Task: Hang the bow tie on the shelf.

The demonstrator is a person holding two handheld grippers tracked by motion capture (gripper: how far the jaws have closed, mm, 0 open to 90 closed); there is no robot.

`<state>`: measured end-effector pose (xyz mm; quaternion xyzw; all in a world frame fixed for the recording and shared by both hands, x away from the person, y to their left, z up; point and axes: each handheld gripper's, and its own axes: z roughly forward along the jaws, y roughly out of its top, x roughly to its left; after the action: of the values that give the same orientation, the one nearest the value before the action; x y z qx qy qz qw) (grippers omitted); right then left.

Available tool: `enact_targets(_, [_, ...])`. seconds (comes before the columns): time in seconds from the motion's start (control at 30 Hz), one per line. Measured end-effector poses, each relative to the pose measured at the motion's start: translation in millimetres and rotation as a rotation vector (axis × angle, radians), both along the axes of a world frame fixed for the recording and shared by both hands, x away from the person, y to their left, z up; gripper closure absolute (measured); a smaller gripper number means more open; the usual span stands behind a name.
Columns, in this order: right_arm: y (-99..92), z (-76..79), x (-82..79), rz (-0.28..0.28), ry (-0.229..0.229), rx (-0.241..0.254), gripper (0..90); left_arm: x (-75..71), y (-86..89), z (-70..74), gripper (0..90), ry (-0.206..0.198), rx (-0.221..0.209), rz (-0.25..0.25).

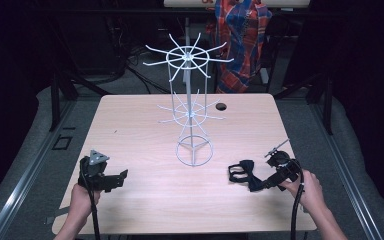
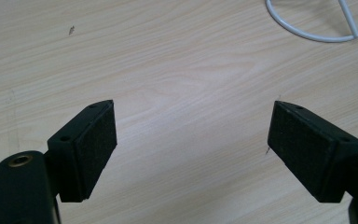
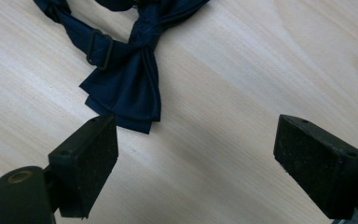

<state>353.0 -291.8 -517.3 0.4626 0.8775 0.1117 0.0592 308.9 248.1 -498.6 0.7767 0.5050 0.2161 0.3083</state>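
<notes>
While both grippers are hovering low over the table [image 1: 145, 150], I am seeing the right gripper [image 3: 196, 154] standing with its jaws spread wide and nothing between them. Just ahead of its left jaw, a dark blue bow tie [image 3: 128, 79] is lying flat on the wood, one wing reaching almost to that jaw's tip. My left gripper [image 2: 191, 140] is likewise gaping over bare wood, with the base ring of the white wire rack [image 2: 321, 23] sitting well ahead of its right jaw.
</notes>
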Motion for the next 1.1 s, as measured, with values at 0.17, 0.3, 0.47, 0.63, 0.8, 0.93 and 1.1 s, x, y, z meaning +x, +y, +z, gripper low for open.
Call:
enact_targets(0.17, [1.7, 1.0, 0.4, 0.025, 0.018, -0.023, 13.4, 0.4, -1.6, 0.2, 15.8, 0.001, 0.006, -0.011])
enact_targets(0.3, [5.0, -1.5, 0.3, 0.013, 0.009, -0.004, 12.2, 0.2, -0.5, -0.4, 15.8, 0.000, -0.001, -0.002])
enact_targets(0.47, [11.9, -1.6, 1.9, 0.033, 0.010, 0.018, 7.5, -1.6, 1.7, 0.7, 15.8, 0.003, 0.003, 0.002])
enact_targets(0.63, [16.7, -2.5, 1.4, 0.028, 0.001, 0.042, 3.9, -3.0, 2.1, 1.2, 15.8, -0.002, 0.004, 0.001])
enact_targets(0.8, [18.3, -1.2, 3.6, 0.057, 0.007, 0.031, 3.3, -2.7, 2.6, 0.8, 15.8, 0.000, 0.005, 0.003])
enact_targets(0.93, [20.8, -1.4, 4.6, 0.053, -0.011, 0.086, 3.5, -2.0, 2.9, 0.3, 15.8, 0.001, 0.005, 0.005])
enact_targets(1.1, [28.4, -4.2, 7.8, 0.070, -0.018, 0.067, 3.7, -1.8, 2.6, 0.2, 15.8, 0.002, 0.007, 0.002])
